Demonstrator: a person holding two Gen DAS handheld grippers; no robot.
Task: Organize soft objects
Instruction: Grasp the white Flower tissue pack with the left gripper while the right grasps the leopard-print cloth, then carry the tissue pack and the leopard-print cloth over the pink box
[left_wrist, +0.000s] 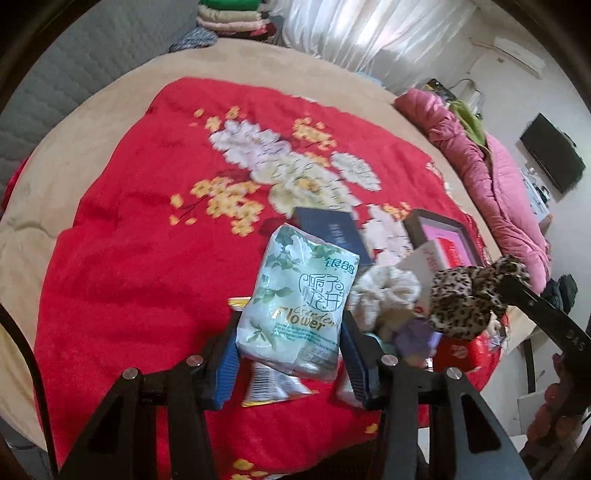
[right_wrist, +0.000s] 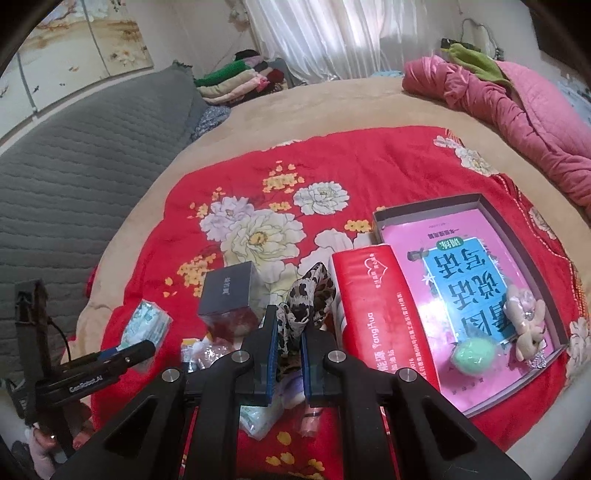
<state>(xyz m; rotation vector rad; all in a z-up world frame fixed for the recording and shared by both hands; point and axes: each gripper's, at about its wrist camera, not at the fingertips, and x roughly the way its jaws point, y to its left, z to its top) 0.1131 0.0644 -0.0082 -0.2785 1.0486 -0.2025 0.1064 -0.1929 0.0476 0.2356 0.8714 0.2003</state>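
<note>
My left gripper (left_wrist: 291, 339) is shut on a pale green tissue pack (left_wrist: 299, 306) printed with flowers, its blue pads pressing both sides, and holds it above the red blanket. My right gripper (right_wrist: 289, 332) is shut on a leopard-print scrunchie (right_wrist: 306, 299), which sticks up between its pads. In the left wrist view the leopard scrunchie (left_wrist: 469, 299) hangs at the right from the right gripper (left_wrist: 506, 284). In the right wrist view the left gripper (right_wrist: 142, 349) and its tissue pack (right_wrist: 147, 325) are at the left. A cream scrunchie (left_wrist: 388, 291) lies below.
A grey open box (right_wrist: 436, 206) holds a pink book, a green ball (right_wrist: 471, 356) and a small plush toy (right_wrist: 524, 321). A red pack (right_wrist: 376, 314) leans on its left rim. A dark blue box (right_wrist: 229, 291) stands nearby. Small packets lie under the grippers. A pink quilt (right_wrist: 517, 107) lies at the back right.
</note>
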